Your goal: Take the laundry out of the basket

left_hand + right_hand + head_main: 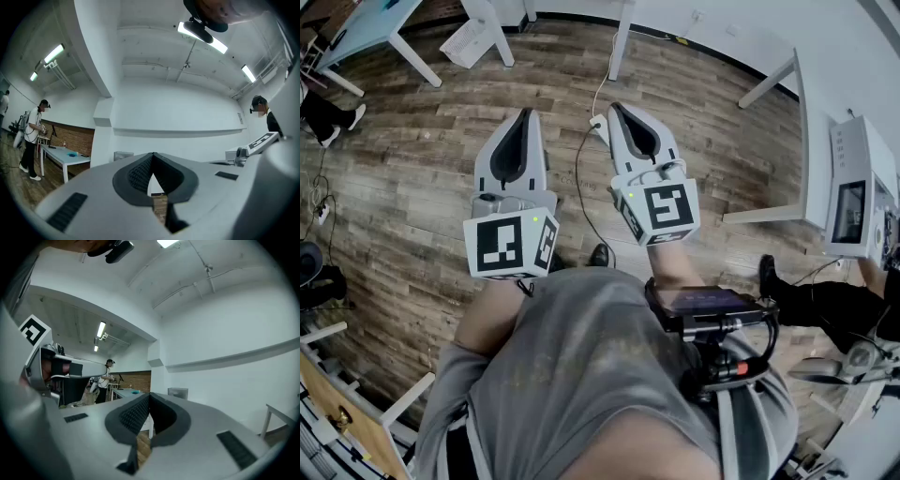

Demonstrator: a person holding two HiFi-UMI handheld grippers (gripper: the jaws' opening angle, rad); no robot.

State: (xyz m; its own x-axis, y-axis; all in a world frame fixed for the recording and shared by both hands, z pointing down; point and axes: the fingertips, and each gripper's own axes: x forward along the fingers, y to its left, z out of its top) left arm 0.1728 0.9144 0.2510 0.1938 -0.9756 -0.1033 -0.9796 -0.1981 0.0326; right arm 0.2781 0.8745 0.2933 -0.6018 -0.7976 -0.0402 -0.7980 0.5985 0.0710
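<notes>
Hovering over floor (412, 197) | left gripper (525, 114) closed, empty | right gripper (615, 107) closed, empty

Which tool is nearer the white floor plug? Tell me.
Right. In the head view the right tool ends just right of the white plug; the left tool is well to its left.

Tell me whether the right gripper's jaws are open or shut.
Shut and empty. In the right gripper view the grey two-jaw right gripper has its black ribbed pads meeting at the tips, nothing between them.
</notes>
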